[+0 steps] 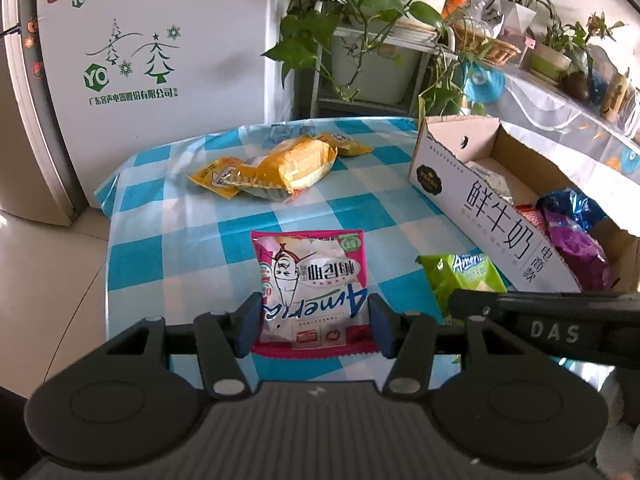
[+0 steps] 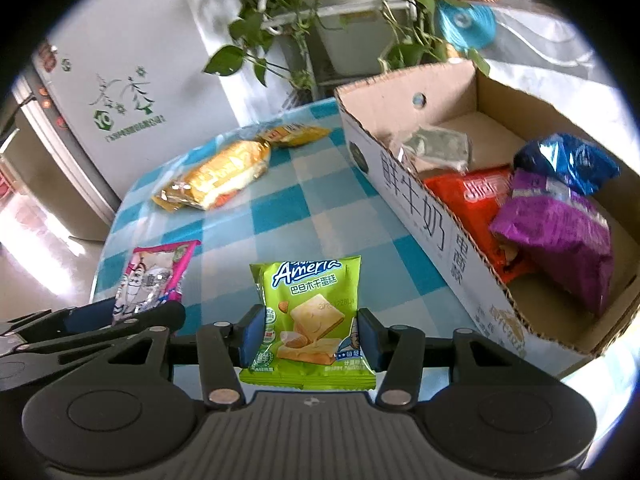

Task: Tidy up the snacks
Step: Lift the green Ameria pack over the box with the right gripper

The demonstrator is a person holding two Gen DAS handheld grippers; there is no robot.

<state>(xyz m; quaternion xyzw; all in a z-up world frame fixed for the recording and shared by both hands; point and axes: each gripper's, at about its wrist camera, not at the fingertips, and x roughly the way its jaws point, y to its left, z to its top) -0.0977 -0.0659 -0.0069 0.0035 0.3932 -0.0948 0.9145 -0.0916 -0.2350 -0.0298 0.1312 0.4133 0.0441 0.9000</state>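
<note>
At far left a white refrigerator is standing beside the table, whose blue-and-white checked cloth is covering the top. Toward the far edge, a cluster of yellow snack packets is lying loose on the cloth. In the foreground, the left gripper is holding a pink snack packet, its blue pads pressing the packet's two side edges; the packet is hanging upside down, clear of the cloth. Just to its right, the right gripper is gripping a green snack packet in the same manner, jaws clamped on both sides, packet upright over the cloth. The two grippers are sitting close together, side by side. At right, an open cardboard box is resting on the table, already containing an orange packet, a purple packet, a blue packet and a pale wrapped item. Potted plants are standing behind.
</note>
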